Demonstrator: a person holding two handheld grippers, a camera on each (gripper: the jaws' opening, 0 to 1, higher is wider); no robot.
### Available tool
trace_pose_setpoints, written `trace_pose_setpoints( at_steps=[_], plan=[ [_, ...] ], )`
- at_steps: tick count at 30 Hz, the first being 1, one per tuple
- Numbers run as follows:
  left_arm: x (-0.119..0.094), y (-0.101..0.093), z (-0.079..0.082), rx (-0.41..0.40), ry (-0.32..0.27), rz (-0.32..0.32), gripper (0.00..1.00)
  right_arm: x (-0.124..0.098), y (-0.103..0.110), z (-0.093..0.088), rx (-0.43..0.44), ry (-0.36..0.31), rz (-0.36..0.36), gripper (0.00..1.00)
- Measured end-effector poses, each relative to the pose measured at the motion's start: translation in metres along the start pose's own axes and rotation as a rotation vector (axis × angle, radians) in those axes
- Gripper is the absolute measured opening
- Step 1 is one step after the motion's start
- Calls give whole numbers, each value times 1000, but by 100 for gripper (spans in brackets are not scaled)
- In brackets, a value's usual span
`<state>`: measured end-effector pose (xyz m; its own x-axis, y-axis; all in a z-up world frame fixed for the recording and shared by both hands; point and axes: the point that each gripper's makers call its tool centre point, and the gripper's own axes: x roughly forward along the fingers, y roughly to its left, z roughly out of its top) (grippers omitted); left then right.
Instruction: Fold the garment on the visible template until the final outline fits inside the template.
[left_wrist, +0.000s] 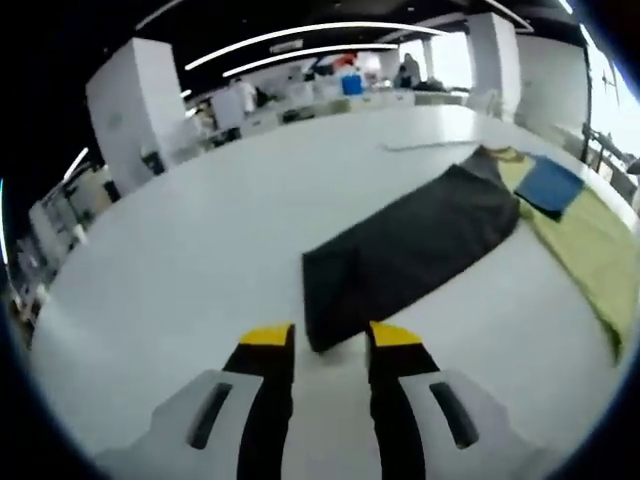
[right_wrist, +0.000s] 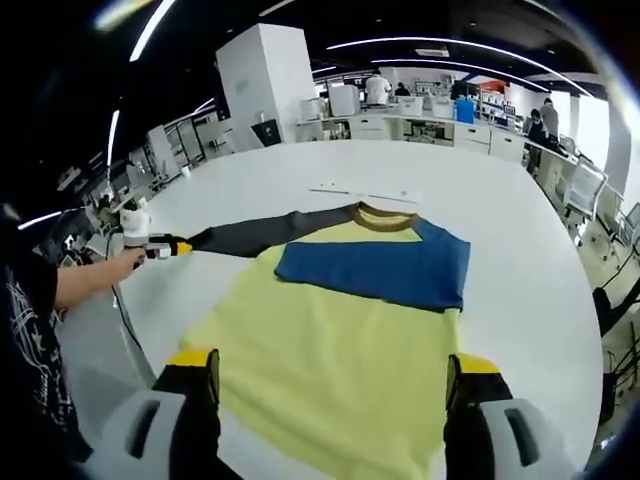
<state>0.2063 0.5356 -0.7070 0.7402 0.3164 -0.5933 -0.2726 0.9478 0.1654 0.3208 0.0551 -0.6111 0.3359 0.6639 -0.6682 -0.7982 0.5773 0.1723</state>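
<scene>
Left gripper view: the left gripper (left_wrist: 331, 340) hovers over the white table (left_wrist: 200, 260), jaws spread and empty, their yellow tips just short of the near end of the dark sleeve (left_wrist: 415, 245). The sleeve runs away to the right to the yellow shirt (left_wrist: 590, 245) with its blue band (left_wrist: 548, 185).

Right gripper view: the right gripper (right_wrist: 335, 370) hangs with jaws spread wide above the shirt's yellow lower part, gripping nothing. The shirt lies flat on the table, collar (right_wrist: 385, 217) far. The sleeve stretches left, and the left gripper sits at its end in a hand (right_wrist: 128, 262).
</scene>
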Motion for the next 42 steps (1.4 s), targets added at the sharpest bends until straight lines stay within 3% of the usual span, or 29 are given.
trace_pose_setpoints(
  at_steps=[9,13,18,23,35,42],
  plan=[
    [2,5,-5,-69,26,15,19,-7,1,6,-14,-15,2,97],
    [0,2,-8,-40,40,13,17,-8,0,5,-25,-9,-7,97],
    [-1,4,-12,-17,65,23,5,-8,-2,2,-33,2,-17,97],
    [-1,6,-10,-10,57,25,2,-9,-3,0,-49,14,-26,97],
    [-5,2,6,-42,27,27,0,-10,-2,-3,-61,24,-16,98],
    [-7,-11,21,-59,3,3,0,-12,0,-2,-71,16,-9,99]
  ],
)
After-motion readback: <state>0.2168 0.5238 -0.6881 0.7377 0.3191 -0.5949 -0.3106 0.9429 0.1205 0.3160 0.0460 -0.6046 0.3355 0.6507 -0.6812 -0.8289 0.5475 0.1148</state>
